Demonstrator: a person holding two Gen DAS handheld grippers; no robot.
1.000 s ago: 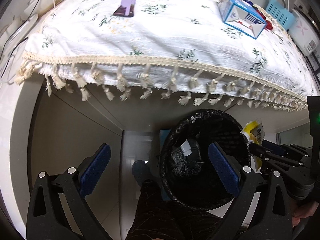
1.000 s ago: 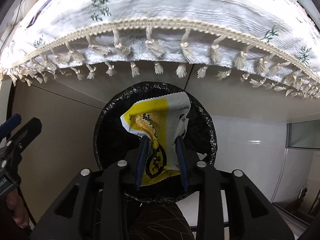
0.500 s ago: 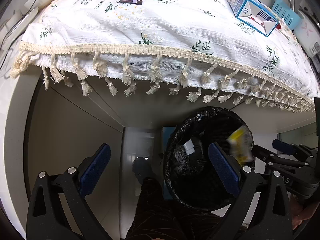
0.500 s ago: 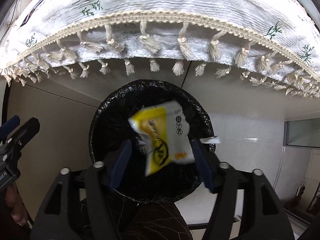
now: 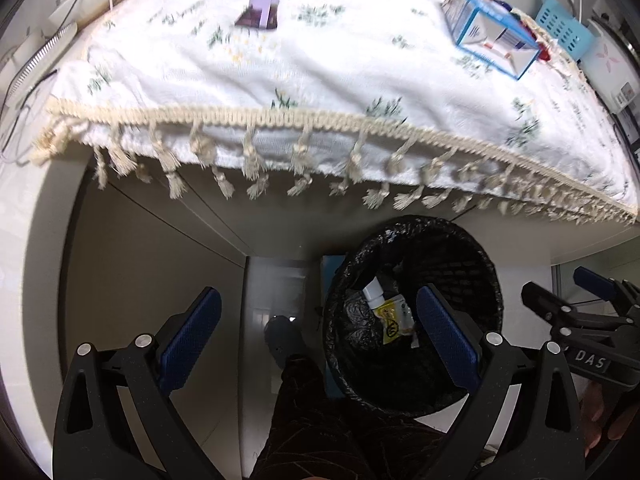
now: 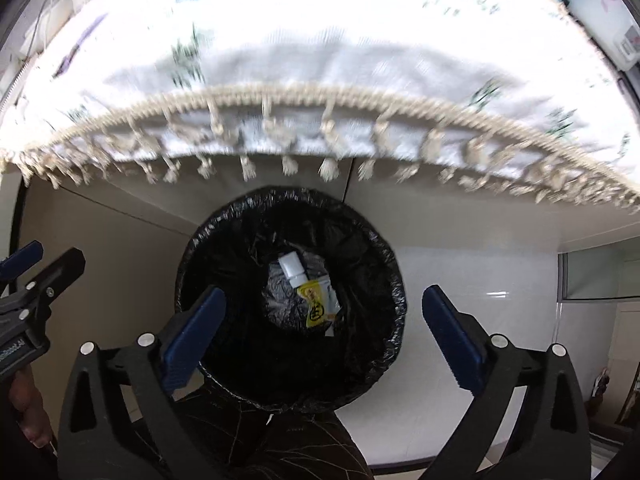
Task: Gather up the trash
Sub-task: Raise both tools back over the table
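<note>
1. Right gripper (image 6: 322, 334) has its fingers spread wide with nothing in them, hanging right over the bin (image 6: 290, 300), which sits between the two blue pads.
2. The yellow wrapper (image 6: 318, 304) is down at the bottom of the bin, in the gap between the right fingers, lying just beside a small white bottle (image 6: 292, 267) on the black liner.
3. Left gripper (image 5: 318, 336) is wide open too, holding nothing. The bin (image 5: 414, 312) is off toward its right finger, and that finger's pad overlaps the bin's opening. The wrapper (image 5: 394, 318) shows just inside that pad.
4. Ahead of both sets of fingers is the worktop (image 5: 340, 80) with its fringed white cloth. On it: a purple pack (image 5: 260, 6) far ahead of the left fingers, and a blue box (image 5: 490, 32) ahead and to the right.
</note>
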